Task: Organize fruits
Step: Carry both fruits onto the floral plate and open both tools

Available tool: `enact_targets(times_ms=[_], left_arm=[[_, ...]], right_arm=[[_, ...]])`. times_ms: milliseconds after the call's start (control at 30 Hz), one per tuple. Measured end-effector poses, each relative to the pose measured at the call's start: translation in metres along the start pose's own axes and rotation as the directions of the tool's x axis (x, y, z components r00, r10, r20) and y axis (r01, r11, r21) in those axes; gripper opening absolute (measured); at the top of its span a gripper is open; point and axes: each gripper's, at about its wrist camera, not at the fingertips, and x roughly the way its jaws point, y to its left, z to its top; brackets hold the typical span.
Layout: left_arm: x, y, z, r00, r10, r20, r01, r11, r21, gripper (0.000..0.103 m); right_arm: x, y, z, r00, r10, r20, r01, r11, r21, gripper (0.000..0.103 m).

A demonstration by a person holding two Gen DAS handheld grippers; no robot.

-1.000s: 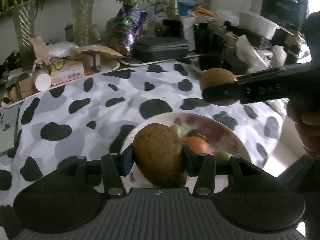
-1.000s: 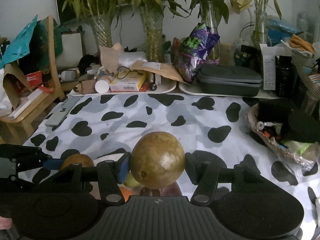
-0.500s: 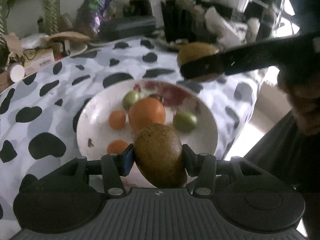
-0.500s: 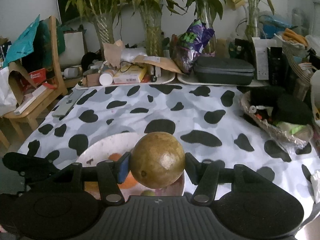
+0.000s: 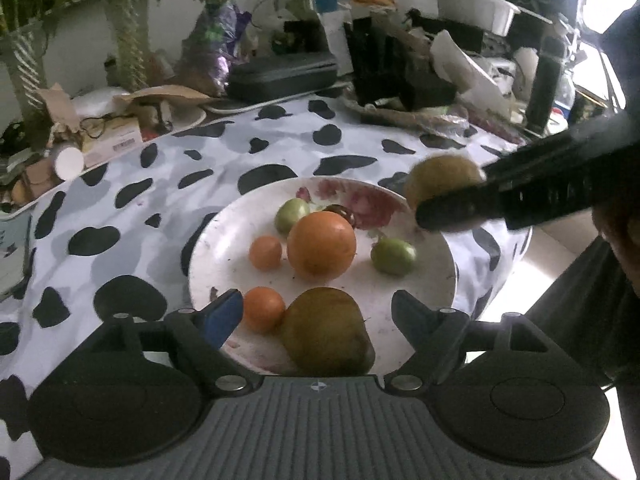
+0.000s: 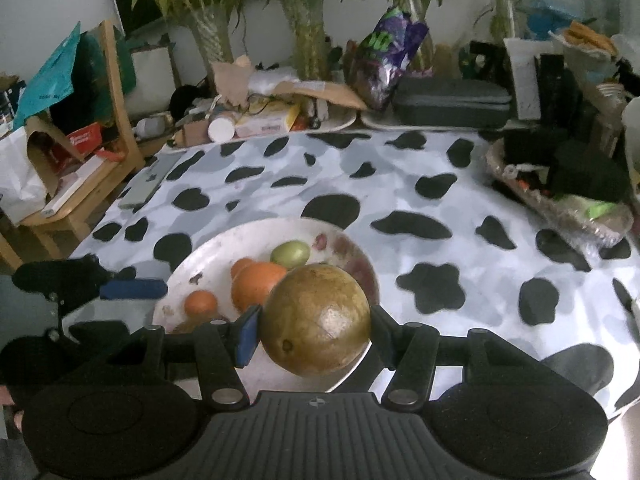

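Your left gripper (image 5: 316,312) had let go since half a second earlier: its jaws, which had been clamped on the brown oval fruit (image 5: 326,330), now stood wide apart, and the fruit lay on the near rim of the white plate (image 5: 216,256), clear of both fingers. It rested touching a small orange fruit (image 5: 262,308) on its left. Further in on the plate sat the large orange (image 5: 321,246), another small orange one (image 5: 265,253) and two green fruits (image 5: 392,256), all placed as they were in the previous frame.

Your right gripper (image 6: 312,336) kept its jaws clamped on the round brown fruit (image 6: 316,320), as it had a second ago. You had brought it closer to the plate: seen from the left wrist, that fruit (image 5: 442,178) hung just past the plate's far right edge, where earlier it had been further back over the cloth. From the right wrist, the held fruit covered the plate's near right part, above the surface; whether it touched the plate could not be told.

The plate stood on the cow-print cloth (image 6: 440,208) covering the bench, unmoved. The grey case (image 6: 450,106) lay at the back.
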Motion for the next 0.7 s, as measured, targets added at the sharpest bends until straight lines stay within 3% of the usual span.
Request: enact_targets(times_ms=[267, 633, 700], left_arm=[[-0.017, 0.011, -0.007, 0.999, 0.054, -0.002, -0.054, 0.996, -0.065, 0.081], [-0.024, 0.018, -0.013, 0.997, 0.082, -0.006, -0.082, 0.994, -0.078, 0.081], [-0.025, 0.018, -0.014, 0.995, 0.100, -0.013, -0.101, 0.991, -0.089, 0.081]], right_arm=[[0.009, 0.025, -0.010, 0.995, 0.072, -0.074, -0.078, 0.994, -0.074, 0.059], [0.032, 0.041, -0.013, 0.989, 0.027, -0.148, -0.048, 0.989, -0.137, 0.060], [0.027, 0.042, -0.013, 0.993, 0.018, -0.115, -0.034, 0.989, -0.144, 0.087]])
